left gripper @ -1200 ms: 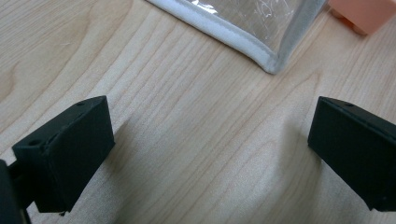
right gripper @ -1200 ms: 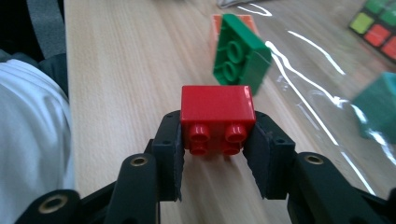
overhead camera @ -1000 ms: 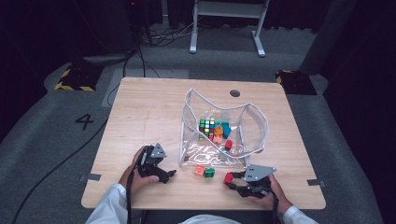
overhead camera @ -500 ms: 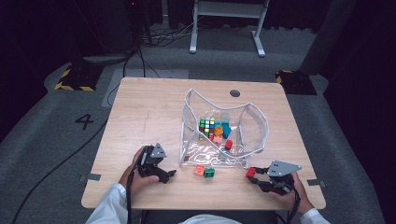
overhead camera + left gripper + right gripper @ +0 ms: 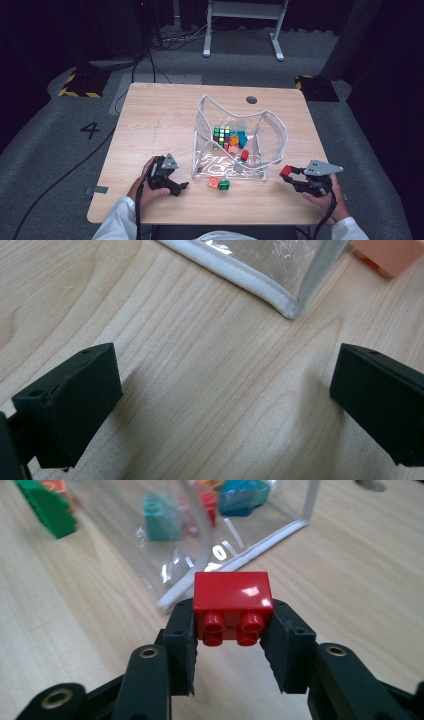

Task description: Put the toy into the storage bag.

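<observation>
My right gripper (image 5: 288, 175) is shut on a red brick (image 5: 232, 605), held just above the table to the right of a clear plastic bag (image 5: 239, 140); the same red brick (image 5: 285, 171) shows in the high view. The bag stands open mid-table with a colour cube (image 5: 221, 136) and several bricks inside. An orange brick (image 5: 213, 182) and a green brick (image 5: 224, 185) lie on the wood in front of the bag. My left gripper (image 5: 180, 188) rests low at the front left, open, jaws wide apart over bare wood near the bag's corner (image 5: 292, 310).
The wooden table (image 5: 155, 125) has free room on its left half and along the back. A round cable hole (image 5: 251, 100) sits behind the bag. Beyond the table lie dark floor, cables and a white stand (image 5: 242, 20).
My right gripper has carried the red brick to the right, away from the front of the bag toward the table's right edge. The left gripper has stayed put.
</observation>
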The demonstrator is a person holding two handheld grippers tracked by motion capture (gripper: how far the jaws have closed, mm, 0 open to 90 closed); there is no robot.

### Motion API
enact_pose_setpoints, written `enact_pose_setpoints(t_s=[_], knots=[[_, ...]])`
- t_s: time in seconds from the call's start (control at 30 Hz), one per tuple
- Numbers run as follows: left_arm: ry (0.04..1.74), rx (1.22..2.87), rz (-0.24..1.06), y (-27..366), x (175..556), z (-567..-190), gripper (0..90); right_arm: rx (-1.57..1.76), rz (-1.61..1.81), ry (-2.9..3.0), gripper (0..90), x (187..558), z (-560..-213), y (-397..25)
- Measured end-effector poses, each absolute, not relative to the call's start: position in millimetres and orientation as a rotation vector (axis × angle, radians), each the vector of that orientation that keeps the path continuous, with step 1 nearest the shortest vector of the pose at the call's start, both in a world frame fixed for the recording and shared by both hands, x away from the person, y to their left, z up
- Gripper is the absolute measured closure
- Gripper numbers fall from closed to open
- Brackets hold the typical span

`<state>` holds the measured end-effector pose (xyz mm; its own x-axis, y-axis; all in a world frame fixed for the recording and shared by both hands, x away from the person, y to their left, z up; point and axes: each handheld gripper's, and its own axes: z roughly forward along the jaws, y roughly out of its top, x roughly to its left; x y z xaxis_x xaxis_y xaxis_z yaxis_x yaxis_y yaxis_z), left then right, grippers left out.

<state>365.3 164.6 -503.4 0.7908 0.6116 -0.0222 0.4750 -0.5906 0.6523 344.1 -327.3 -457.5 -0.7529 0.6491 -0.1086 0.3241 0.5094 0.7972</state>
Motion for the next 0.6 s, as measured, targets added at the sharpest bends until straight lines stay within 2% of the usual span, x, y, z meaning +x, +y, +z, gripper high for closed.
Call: enact_pose_setpoints(t_s=[0.3, 0.6], knots=[[0.801, 2.315, 0.251, 164.3, 365.5, -503.7, 0.1, 0.817, 1.155, 2.269, 59.1, 363.6, -433.8, -340.9], [0.801, 2.312, 0.244, 164.1, 365.5, -503.9, 0.1, 0.785, 1.193, 2.171, 59.1, 381.9, -390.3, -347.9]])
